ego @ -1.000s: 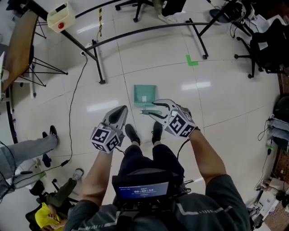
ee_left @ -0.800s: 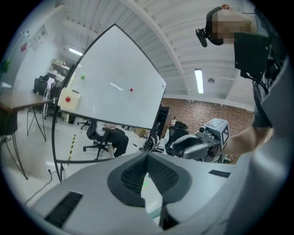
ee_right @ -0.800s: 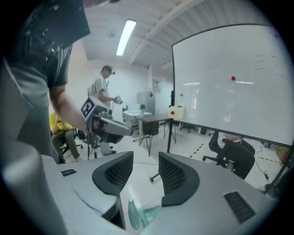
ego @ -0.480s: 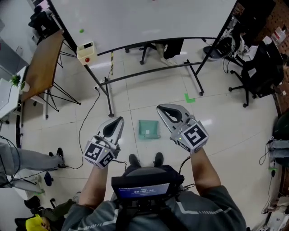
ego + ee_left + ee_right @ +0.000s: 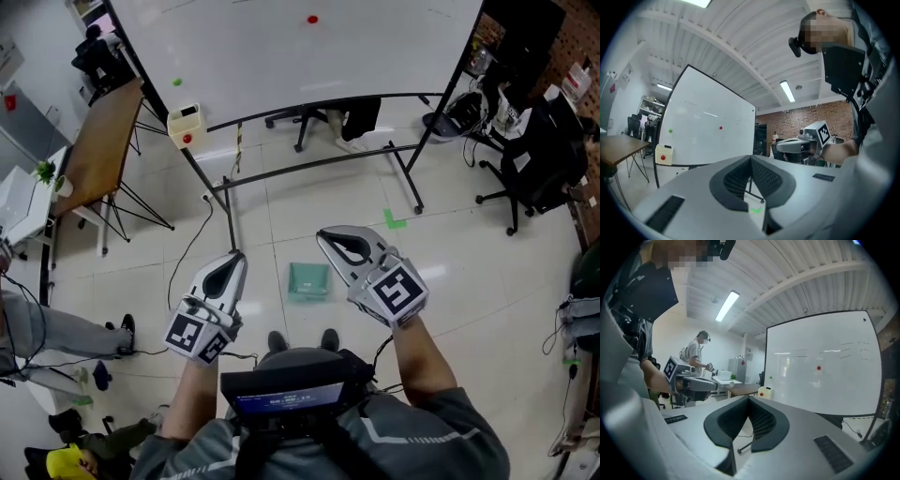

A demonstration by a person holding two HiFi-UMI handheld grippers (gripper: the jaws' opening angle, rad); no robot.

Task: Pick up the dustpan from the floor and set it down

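The teal dustpan [image 5: 308, 281] lies flat on the pale tiled floor, between and below the two grippers in the head view. My left gripper [image 5: 235, 259] is held high above the floor to the dustpan's left, its jaws shut with nothing between them [image 5: 751, 159]. My right gripper [image 5: 325, 237] hangs level to the dustpan's right, well above it, and is also shut on nothing [image 5: 749, 399]. Neither gripper touches the dustpan. Each gripper view looks out across the room at the whiteboard, and the dustpan does not show in them.
A large whiteboard [image 5: 281, 47] on a black tube stand [image 5: 309, 161] stands ahead. A wooden table [image 5: 94, 141] and a yellow box [image 5: 186, 124] are at the left, office chairs [image 5: 525, 178] at the right. A green tape mark [image 5: 397, 220] and a cable [image 5: 187, 253] lie on the floor.
Both grippers have risen from near the floor to a level pose. The right jaws, open beside the dustpan a second ago, have shut empty. The dustpan stays on the floor.
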